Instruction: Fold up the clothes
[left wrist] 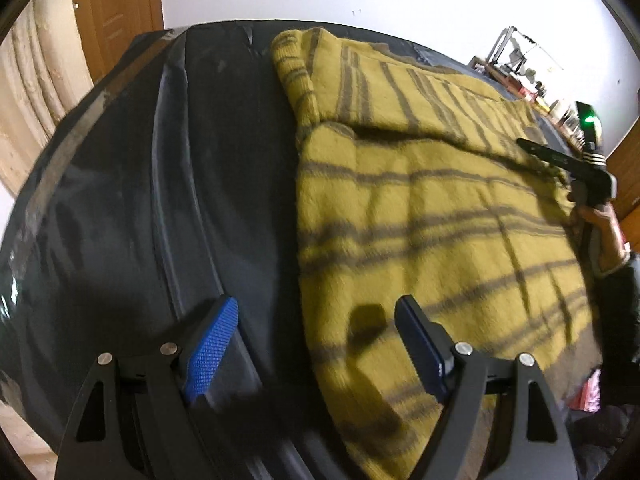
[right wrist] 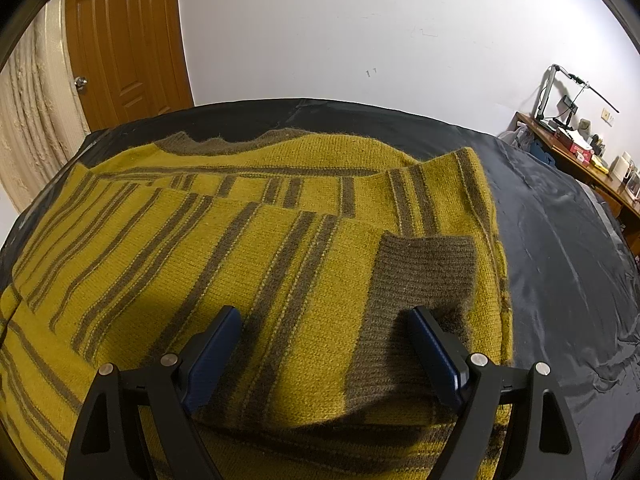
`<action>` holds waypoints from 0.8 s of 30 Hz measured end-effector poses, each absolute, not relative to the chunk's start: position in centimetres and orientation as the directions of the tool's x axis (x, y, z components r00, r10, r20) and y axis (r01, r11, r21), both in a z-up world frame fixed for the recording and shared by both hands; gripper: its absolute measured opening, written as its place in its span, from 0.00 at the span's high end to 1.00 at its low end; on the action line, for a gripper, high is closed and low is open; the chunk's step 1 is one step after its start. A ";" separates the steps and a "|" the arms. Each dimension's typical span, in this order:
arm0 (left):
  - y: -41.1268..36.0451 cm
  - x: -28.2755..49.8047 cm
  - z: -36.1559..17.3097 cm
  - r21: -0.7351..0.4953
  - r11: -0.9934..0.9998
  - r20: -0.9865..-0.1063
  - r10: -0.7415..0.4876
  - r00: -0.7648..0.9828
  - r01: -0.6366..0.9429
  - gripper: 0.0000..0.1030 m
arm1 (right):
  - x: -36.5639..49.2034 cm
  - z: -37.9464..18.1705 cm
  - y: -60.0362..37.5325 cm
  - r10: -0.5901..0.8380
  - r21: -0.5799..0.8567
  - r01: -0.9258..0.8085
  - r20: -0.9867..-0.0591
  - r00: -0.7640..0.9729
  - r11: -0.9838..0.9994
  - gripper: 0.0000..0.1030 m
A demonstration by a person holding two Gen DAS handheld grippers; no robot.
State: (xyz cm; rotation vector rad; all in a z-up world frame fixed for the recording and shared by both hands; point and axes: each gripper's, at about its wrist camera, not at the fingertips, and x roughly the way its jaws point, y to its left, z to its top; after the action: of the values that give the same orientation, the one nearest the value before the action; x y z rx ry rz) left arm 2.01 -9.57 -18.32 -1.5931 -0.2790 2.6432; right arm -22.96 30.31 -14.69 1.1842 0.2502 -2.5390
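A mustard-yellow knit sweater with grey-brown stripes [left wrist: 440,220] lies partly folded on a black sheet [left wrist: 160,200]. My left gripper [left wrist: 316,328] is open and empty, hovering over the sweater's left edge. My right gripper [right wrist: 326,336] is open and empty above the sweater [right wrist: 240,260], its right finger over a grey ribbed cuff [right wrist: 420,280] folded onto the body. In the left wrist view the right gripper [left wrist: 568,160] shows at the far right, held by a hand.
The black sheet [right wrist: 560,260] covers a bed. A wooden door [right wrist: 124,40] and a beige curtain [right wrist: 32,120] stand at the back left. A cluttered wooden desk [right wrist: 580,152] stands at the right, by a white wall.
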 end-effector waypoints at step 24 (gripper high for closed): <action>-8.5 9.9 -17.9 -0.005 -0.999 -0.880 -0.021 -0.475 0.052 0.18 | -22.8 -14.7 30.3 -0.222 -0.016 0.364 -0.767 -0.602 -0.931 0.15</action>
State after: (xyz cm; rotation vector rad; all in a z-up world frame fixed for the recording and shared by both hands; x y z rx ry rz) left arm 9.95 -8.54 -17.90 -1.6306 -0.0484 2.7340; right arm -22.84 30.26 -14.71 1.1824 0.2441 -2.5385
